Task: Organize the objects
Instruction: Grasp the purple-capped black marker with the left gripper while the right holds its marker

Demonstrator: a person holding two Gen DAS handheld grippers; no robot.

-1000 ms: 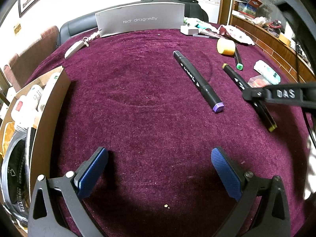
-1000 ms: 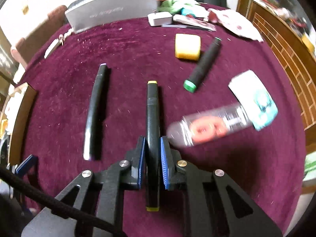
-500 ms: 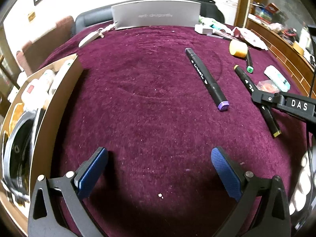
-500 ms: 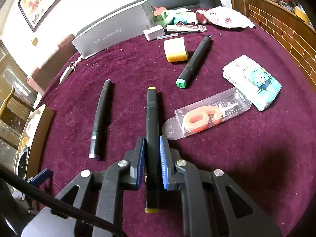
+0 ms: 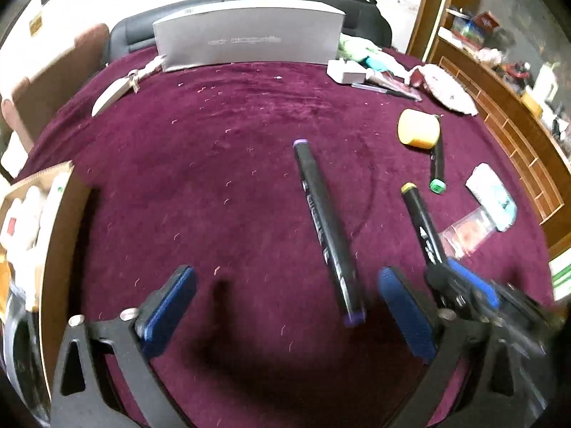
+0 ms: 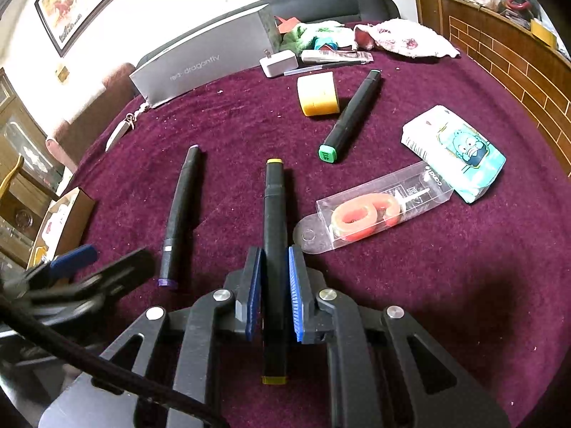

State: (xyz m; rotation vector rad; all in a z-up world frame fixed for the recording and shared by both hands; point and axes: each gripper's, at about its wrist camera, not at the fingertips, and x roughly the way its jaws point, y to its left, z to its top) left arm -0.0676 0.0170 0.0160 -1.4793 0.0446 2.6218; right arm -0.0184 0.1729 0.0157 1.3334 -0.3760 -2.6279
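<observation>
My right gripper (image 6: 274, 253) is shut on a black marker with yellow caps (image 6: 274, 214), gripped at mid-length. The left wrist view shows this gripper (image 5: 464, 285) and its marker (image 5: 419, 214) at the right. My left gripper (image 5: 285, 273) is wide and its jaws are closing. A black marker with purple caps (image 5: 324, 228) lies on the maroon cloth (image 5: 214, 164). Its near end lies between the left fingers, close to the right pad (image 5: 403, 306), and neither pad touches it. A green-capped marker (image 6: 351, 117) lies farther back beside a yellow tape roll (image 6: 317, 94).
An open cardboard box (image 5: 53, 235) full of items stands at the left edge. A clear case with an orange piece (image 6: 374, 210) and a tissue pack (image 6: 453, 149) lie to the right. A grey box (image 5: 249, 39), a white charger (image 6: 278, 64) and cloths sit at the back.
My left gripper has moved right, so the purple-capped marker's near end now lies between its fingers, which have narrowed a little. The right gripper keeps its hold on the yellow-capped marker.
</observation>
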